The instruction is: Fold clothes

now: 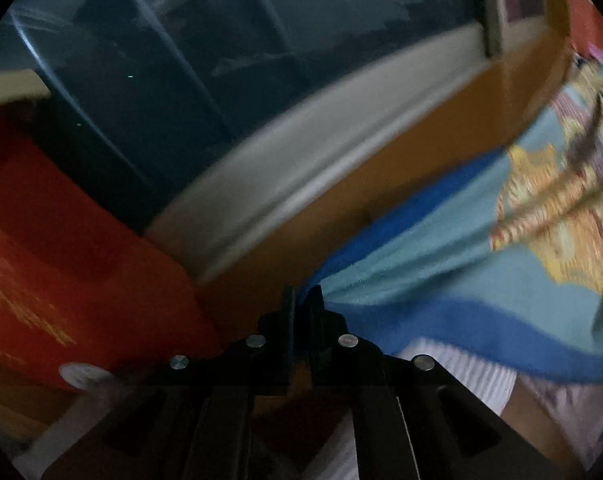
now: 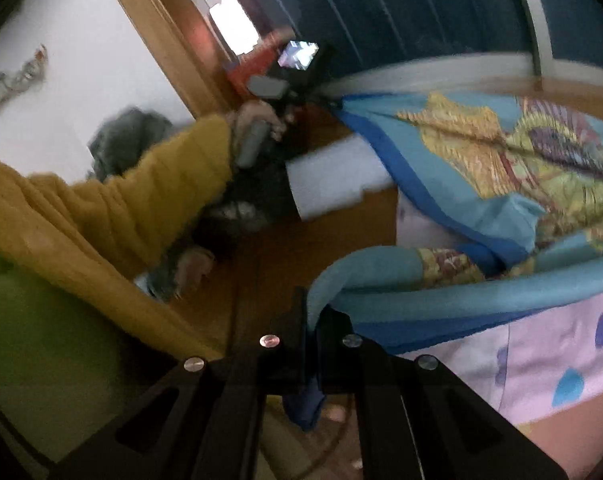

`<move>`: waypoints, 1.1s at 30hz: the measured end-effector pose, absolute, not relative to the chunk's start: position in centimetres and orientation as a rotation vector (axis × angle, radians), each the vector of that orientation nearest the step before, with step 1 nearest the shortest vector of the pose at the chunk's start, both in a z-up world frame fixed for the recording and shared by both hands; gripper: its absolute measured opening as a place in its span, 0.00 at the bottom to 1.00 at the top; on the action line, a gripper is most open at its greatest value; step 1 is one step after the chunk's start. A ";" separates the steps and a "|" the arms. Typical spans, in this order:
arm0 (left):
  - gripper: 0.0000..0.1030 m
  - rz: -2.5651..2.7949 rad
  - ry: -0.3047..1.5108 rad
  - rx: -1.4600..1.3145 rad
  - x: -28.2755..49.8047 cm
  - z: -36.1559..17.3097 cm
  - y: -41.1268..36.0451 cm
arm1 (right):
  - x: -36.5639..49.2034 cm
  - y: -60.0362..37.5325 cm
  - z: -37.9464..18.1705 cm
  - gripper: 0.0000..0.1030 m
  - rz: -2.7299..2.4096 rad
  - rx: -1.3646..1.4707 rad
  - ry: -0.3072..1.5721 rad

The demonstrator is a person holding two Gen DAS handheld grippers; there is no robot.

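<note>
Both corners pinched, I reckon: left hand-held gripper point(image 1: 303, 300) nearly closed on the blue-edged cloth point(image 1: 441, 264), right hand-held gripper point(image 2: 310, 312) clamped on its hem. Cloth runs rightward from both, edge stretched between them.

both wrist views close, angled down, sharing blue cloth point(image 1: 441, 248)

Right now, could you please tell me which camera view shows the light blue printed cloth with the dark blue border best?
The right wrist view: the light blue printed cloth spreads between both grippers, print and border visible. The left wrist view shows only a blurred corner.
</note>
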State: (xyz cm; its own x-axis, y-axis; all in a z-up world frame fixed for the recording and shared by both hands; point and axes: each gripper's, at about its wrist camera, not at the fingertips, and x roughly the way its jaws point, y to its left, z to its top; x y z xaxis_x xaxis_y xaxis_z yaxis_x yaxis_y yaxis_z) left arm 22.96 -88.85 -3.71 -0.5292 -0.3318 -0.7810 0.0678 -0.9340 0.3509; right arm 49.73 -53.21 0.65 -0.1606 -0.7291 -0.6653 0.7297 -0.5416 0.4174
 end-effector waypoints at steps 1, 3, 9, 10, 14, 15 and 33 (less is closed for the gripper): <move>0.09 -2.535 -0.410 1.397 23.3 -4.2 -88.8 | 49.9 -53.4 -0.3 0.02 -1.856 1.101 0.026; 0.11 -2.553 -0.400 1.432 24.1 -5.1 -88.6 | 50.1 -54.0 -2.7 0.02 -1.855 1.178 0.098; 0.20 -2.665 -0.228 1.461 29.2 -5.1 -88.6 | 50.3 -54.6 -8.5 0.02 -1.930 1.378 0.241; 0.21 -2.684 -0.195 1.455 30.7 -5.0 -88.4 | 50.2 -54.1 -8.3 0.03 -1.957 1.374 0.231; 0.23 -2.758 -0.028 1.449 36.3 -5.0 -86.8 | 50.1 -50.4 -6.0 0.21 -2.087 1.298 0.139; 0.25 -2.781 0.047 1.465 37.7 -5.1 -86.0 | 50.0 -49.0 -5.3 0.28 -2.112 1.279 0.092; 0.29 -2.787 0.467 1.553 43.5 -7.2 -62.6 | 38.0 -32.0 -6.9 0.62 -2.276 1.287 -0.241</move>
State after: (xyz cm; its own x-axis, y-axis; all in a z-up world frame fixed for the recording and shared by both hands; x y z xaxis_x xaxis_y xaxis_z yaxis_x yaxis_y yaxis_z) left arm 43.49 -62.59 -7.17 -0.5336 0.2107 -0.8191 0.0678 -0.9547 -0.2897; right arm 38.02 -31.99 -6.93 -0.4204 -0.5119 -0.7491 0.3436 -0.8540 0.3907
